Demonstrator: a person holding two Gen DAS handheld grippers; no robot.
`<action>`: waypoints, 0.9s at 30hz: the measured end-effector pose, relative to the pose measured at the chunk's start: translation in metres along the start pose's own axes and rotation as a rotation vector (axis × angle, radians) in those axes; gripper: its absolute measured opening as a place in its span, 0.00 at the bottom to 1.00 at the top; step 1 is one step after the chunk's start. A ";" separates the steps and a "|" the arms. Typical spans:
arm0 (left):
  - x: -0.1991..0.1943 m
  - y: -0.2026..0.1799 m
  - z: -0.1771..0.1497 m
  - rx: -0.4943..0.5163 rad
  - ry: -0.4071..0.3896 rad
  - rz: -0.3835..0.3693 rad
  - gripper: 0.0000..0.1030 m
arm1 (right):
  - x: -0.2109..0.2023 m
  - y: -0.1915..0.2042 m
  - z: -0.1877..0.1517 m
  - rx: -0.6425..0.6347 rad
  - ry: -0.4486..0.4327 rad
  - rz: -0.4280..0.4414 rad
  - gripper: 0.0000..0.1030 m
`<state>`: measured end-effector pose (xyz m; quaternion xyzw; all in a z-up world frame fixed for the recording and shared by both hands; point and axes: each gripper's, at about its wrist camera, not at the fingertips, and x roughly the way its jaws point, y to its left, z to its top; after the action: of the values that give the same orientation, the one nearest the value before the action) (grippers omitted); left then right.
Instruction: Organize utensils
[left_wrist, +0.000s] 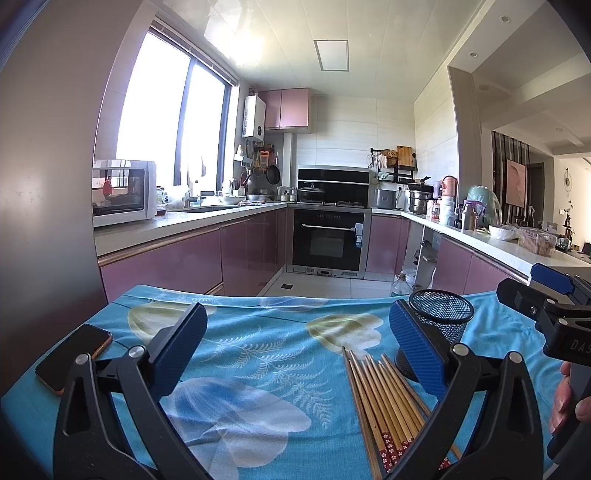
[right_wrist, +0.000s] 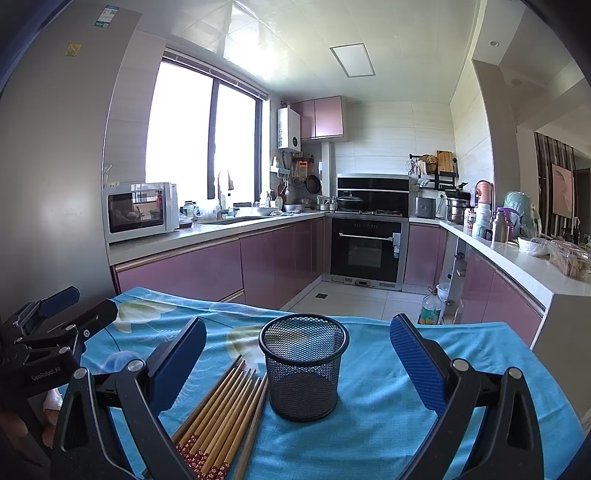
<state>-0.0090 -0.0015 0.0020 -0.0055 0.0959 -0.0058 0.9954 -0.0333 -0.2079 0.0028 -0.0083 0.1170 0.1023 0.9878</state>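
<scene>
Tablecloth (right_wrist: 369, 424) under hand-held grippers (both splayed)

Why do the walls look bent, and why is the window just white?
Both views use fisheye lenses, so edges bow outward. In the left wrist view the window is blown out by daylight; same in the right wrist view, with glare on the ceiling.

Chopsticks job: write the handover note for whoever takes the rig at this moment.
Left gripper: open, holding nothing, over the blue cloth.
Right gripper: open, holding nothing, facing the mesh cup.
Chopsticks: bundle lying flat on the cloth, left of the cup, none gripped.
Mesh cup: upright, looks empty.
Phone: on the cloth's left edge.
Done: nothing visible.
Left: all chopsticks, probably into the cup.
</scene>
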 end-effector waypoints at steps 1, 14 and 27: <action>-0.001 -0.001 0.000 -0.001 0.001 0.000 0.95 | 0.000 0.000 0.000 0.001 0.002 0.003 0.94; 0.000 -0.004 -0.004 0.000 0.018 -0.005 0.94 | 0.002 0.000 -0.001 0.004 0.013 0.012 0.94; 0.036 -0.012 -0.019 0.082 0.237 -0.043 0.94 | 0.031 0.004 -0.027 -0.013 0.248 0.094 0.94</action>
<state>0.0229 -0.0139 -0.0239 0.0337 0.2123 -0.0317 0.9761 -0.0110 -0.1990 -0.0308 -0.0220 0.2377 0.1474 0.9598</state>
